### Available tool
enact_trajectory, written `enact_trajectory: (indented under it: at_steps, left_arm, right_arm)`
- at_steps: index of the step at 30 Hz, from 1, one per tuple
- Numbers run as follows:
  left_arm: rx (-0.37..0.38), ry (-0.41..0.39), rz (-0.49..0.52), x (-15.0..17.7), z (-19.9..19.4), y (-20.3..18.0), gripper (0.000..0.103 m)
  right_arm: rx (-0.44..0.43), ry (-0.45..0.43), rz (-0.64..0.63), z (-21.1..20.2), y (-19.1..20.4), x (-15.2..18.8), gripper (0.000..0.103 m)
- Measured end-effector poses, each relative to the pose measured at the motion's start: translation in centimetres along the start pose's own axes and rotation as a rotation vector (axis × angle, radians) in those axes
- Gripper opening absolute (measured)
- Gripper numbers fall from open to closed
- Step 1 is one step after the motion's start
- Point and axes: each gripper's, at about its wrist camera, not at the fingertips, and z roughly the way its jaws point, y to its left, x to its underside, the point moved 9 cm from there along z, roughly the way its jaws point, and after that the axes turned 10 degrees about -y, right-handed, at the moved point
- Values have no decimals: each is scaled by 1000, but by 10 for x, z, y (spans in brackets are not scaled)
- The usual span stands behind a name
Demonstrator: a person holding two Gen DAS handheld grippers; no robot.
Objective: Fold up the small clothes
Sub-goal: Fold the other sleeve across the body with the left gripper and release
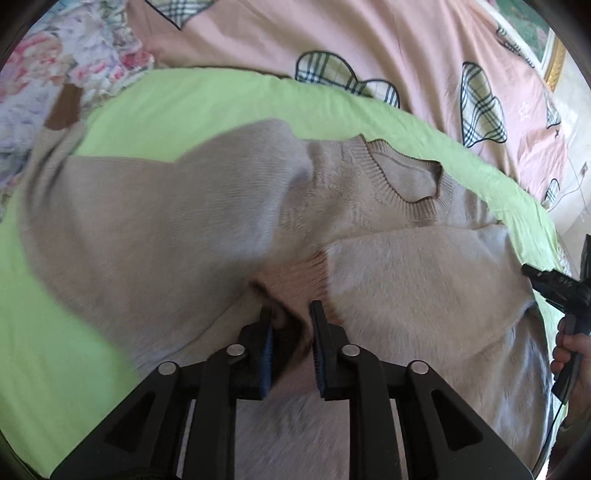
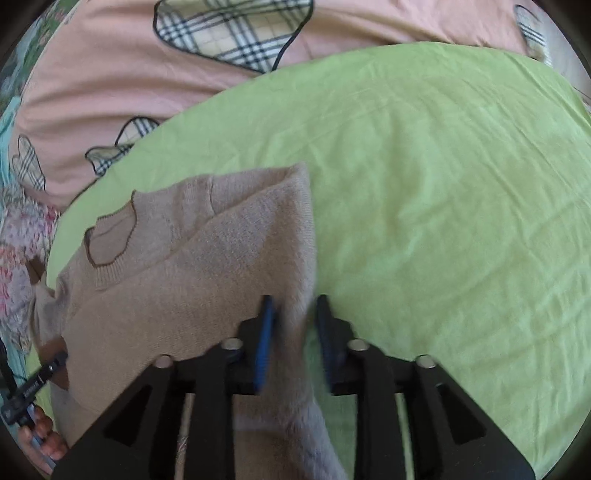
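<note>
1. Nearest the left wrist camera, the left gripper (image 1: 291,314) has its blue-padded fingers (image 1: 266,339) slightly parted. The brown ribbed cuff (image 1: 291,273) lies between the tips, but whether the pads still press it I cannot tell.
2. The risk there is that a slack grip lets the left sleeve (image 1: 207,177) slide off the chest, undoing the fold.
3. The beige sweater (image 1: 369,206) lies flat on the lime-green sheet (image 1: 207,96), its ribbed collar (image 1: 410,177) toward the pink quilt (image 1: 369,33).
4. The knit looks soft, fuzzy and stretchy, so it may drag or bunch.
5. The right gripper (image 2: 293,314) straddles the sweater's folded right edge (image 2: 306,258), fingers (image 2: 264,332) apart and not visibly pinching.
6. Closing there could catch the sheet as well.
</note>
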Motion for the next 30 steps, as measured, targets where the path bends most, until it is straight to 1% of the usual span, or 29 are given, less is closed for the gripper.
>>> enact_trajectory:
  at_steps: [1,2,4,7,10,11,12,13,14,15,17,19,23,25,26,28,29,30]
  left_arm:
    - [0,-6,-4,3,-9,6,19]
    - [-3,-9,-10,5,-17,12,19]
    - [-16,-19,-28,9,-31,27,19]
    - [-58,-31,-74,8,-46,58,21]
    - [-120,-47,-111,-4,-52,96,25]
    - [-154,-53,-123,-11,-53,112,29]
    - [-173,-63,-128,-17,-54,122,37]
    - [-196,-76,-131,-23,-55,133,43]
    - [-242,-93,-141,-34,-55,151,54]
    - [-268,-107,-152,-43,-55,164,58]
    - [-296,-117,-185,-60,-50,189,59]
    - [-302,-119,-210,-77,-43,208,59]
    - [-367,-107,-230,-119,-16,254,59]
    - [-391,-102,-246,-133,-5,274,59]
    - [-407,-101,-259,-137,0,284,59]
    - [-416,-87,-284,-142,9,301,58]
    - [-418,-70,-301,-142,16,311,56]
    - [-418,-58,-311,-141,22,315,47]
  right_arm:
    - [-24,-17,13,-12,4,3,47]
    - [-44,-22,14,-20,11,7,48]
    - [-115,-17,17,-38,28,24,51]
    - [-194,27,21,-48,54,54,53]
    - [-242,77,10,-53,76,83,53]
    - [-260,98,4,-55,85,94,53]
    - [-270,102,3,-56,91,101,53]
    - [-281,94,6,-58,96,106,53]
    - [-301,88,7,-60,103,112,53]
    - [-317,89,3,-63,109,116,53]
    - [-330,92,-11,-66,117,124,53]
    - [-340,102,-17,-67,123,129,53]
    - [-331,119,-26,-66,125,131,53]
    - [-326,119,-23,-66,124,131,53]
    - [-324,116,-18,-66,124,132,53]
    - [-320,120,-9,-64,123,133,53]
    - [-317,127,-5,-61,122,134,53]
    - [-314,133,-2,-59,121,135,53]
